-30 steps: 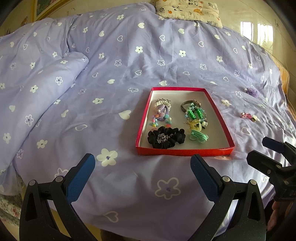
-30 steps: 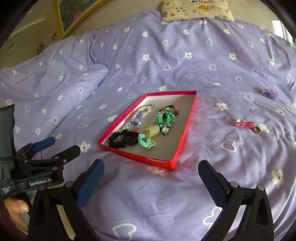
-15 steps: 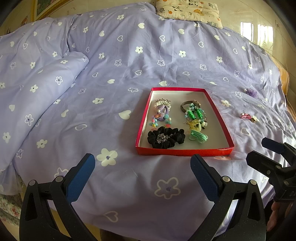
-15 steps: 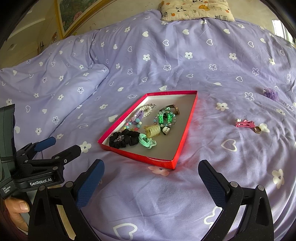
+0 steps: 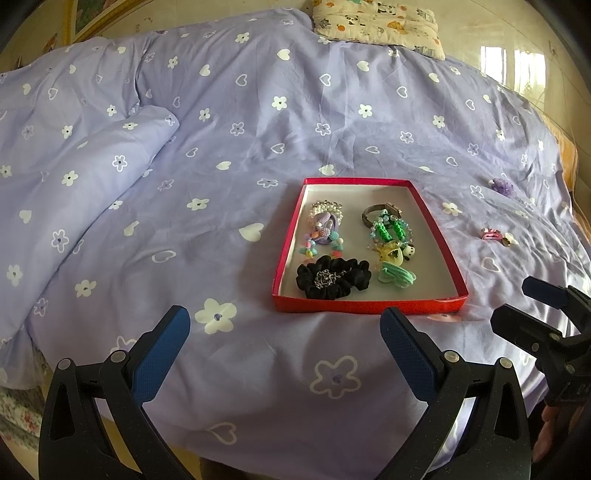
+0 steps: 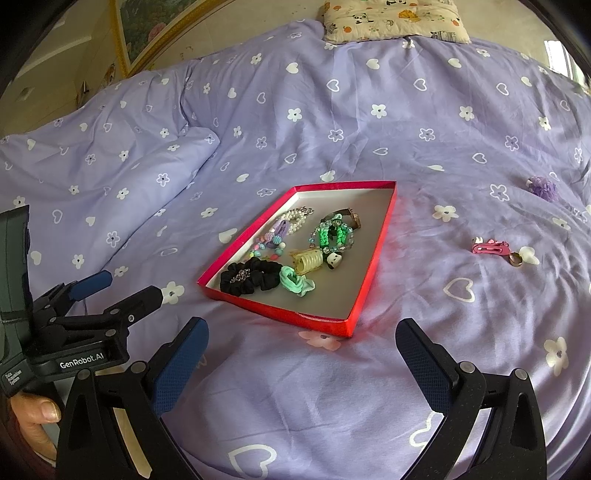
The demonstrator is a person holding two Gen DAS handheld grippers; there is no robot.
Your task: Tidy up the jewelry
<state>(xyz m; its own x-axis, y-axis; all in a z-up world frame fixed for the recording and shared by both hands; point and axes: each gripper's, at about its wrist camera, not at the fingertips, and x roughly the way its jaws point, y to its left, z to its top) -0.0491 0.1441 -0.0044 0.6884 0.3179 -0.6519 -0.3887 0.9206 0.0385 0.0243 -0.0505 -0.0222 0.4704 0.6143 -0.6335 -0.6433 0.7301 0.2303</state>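
Left wrist | lilac floral bedspread (image 5: 258, 110) | red tray (image 5: 369, 306) | panda pillow (image 5: 376, 18) | both jaws spread, empty

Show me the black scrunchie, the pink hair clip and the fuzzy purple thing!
black scrunchie (image 5: 332, 282): left wrist view, on its ruffled middle, inside the box.
pink hair clip (image 6: 490, 247): right wrist view, on the clip's body, lying on the bedspread.
fuzzy purple thing (image 6: 542, 188): right wrist view, on its fluffy centre.
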